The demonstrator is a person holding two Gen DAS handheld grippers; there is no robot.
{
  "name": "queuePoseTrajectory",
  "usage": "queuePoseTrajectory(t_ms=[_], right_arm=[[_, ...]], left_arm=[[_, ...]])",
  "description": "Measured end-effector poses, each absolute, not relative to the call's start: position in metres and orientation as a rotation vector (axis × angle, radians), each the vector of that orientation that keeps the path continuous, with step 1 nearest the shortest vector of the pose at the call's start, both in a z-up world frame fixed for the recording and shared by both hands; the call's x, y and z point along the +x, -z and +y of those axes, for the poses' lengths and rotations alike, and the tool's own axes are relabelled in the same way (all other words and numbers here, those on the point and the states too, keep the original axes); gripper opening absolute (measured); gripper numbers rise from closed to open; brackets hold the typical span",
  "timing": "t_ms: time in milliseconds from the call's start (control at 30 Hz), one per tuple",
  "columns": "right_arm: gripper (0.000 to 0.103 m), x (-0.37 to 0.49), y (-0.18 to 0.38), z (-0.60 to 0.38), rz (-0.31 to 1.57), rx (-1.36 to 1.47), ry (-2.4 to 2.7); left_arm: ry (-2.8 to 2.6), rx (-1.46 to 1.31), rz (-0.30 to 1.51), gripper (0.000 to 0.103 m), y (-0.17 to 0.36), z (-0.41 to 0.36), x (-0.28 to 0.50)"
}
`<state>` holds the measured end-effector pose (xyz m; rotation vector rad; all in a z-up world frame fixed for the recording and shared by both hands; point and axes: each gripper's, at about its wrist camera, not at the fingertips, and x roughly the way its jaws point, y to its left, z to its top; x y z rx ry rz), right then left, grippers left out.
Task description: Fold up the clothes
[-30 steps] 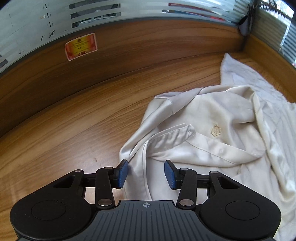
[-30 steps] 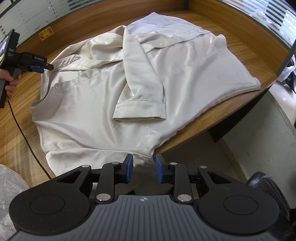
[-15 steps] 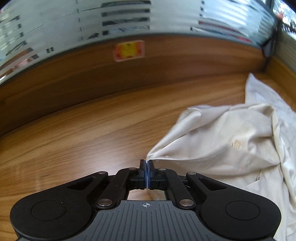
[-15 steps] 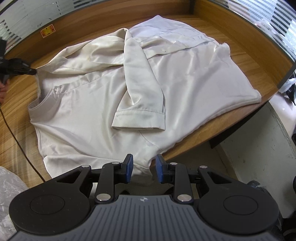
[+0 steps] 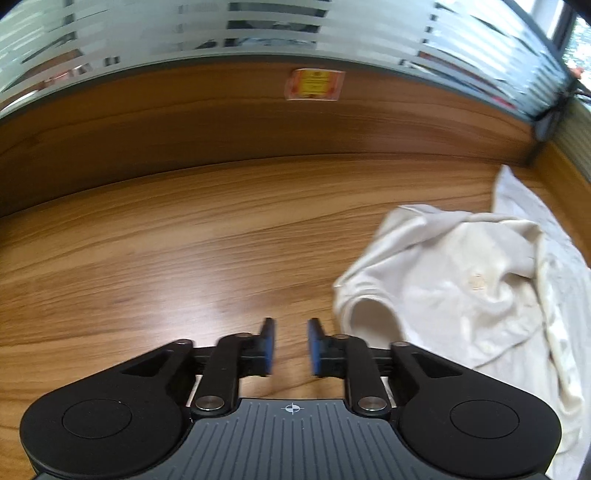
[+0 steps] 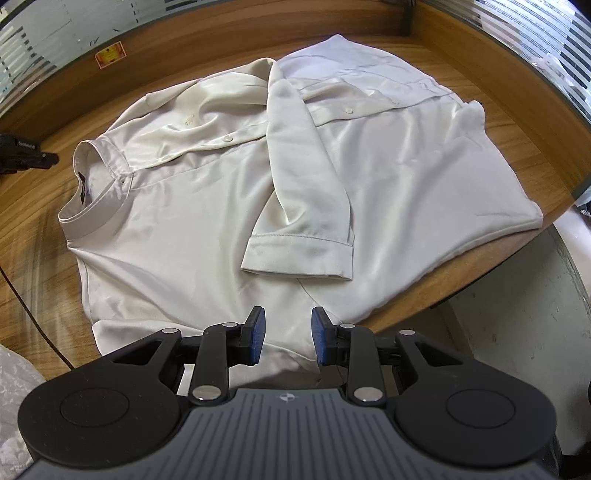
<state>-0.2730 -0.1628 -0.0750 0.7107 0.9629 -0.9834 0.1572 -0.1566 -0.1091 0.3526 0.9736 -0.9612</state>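
On the wooden worktop (image 6: 476,122) a cream short-sleeved shirt (image 6: 207,221) is lying spread out flat. Its collar (image 6: 92,192) is pointing toward the left in the right wrist view, and its bottom edge is reaching the worktop's right edge. One sleeve (image 6: 303,206) is lying folded across the middle of the shirt, with its cuff facing the near side. A row of little buttons is running along the front, farther back.

The right gripper (image 6: 286,339) is hanging just over the near edge of the shirt. Its blue fingers (image 6: 255,334) are standing a little apart, with cloth showing below the gap, but they are not pinching it. They have just been opening a tiny bit.

The left gripper (image 5: 291,345) is hanging over bare wood, just beside the collar end of the shirt (image 5: 461,291). Its fingers (image 5: 267,345) are a small way apart and holding nothing. They have just been opening. In the right wrist view that same gripper (image 6: 44,159) is peeking in at the left edge, near the collar but not touching it.

A thin black cable (image 6: 33,314) is lying on the worktop at the left. A red and yellow sticker (image 5: 314,85) is sitting on the wooden back wall, under the striped glass (image 5: 258,33).
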Motion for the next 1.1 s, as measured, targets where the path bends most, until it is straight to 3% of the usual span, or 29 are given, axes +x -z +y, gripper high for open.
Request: queuePoseTrajectory(t_ms=[200, 300, 367, 400, 567, 867, 1000, 1100], right_arm=[[0.036, -0.268, 0.075, -0.160, 0.961, 0.703, 0.980], [0.036, -0.267, 0.076, -0.158, 0.962, 0.703, 0.982], [0.036, -0.267, 0.075, -0.157, 0.963, 0.702, 0.985], [0.036, -0.268, 0.075, -0.156, 0.963, 0.703, 0.988], [0.036, -0.271, 0.075, -0.157, 0.962, 0.705, 0.999], [0.036, -0.275, 0.080, -0.177, 0.966, 0.684, 0.981], [0.042, -0.281, 0.084, -0.198, 0.960, 0.673, 0.977], [0.046, -0.283, 0.091, -0.214, 0.955, 0.669, 0.968]], left_arm=[[1.037, 0.406, 0.962, 0.035, 0.113, -0.187, 0.136], [1.015, 0.489, 0.964, 0.034, 0.124, -0.204, 0.129], [0.982, 0.545, 0.984, 0.009, 0.130, -0.210, 0.128], [0.970, 0.548, 0.985, 0.004, 0.132, -0.211, 0.128], [0.961, 0.438, 0.920, 0.004, 0.114, -0.192, 0.132], [0.885, 0.377, 1.000, 0.005, 0.122, -0.166, 0.146], [0.879, 0.354, 1.004, 0.021, 0.124, -0.155, 0.144], [0.886, 0.347, 0.965, 0.025, 0.111, -0.144, 0.136]])
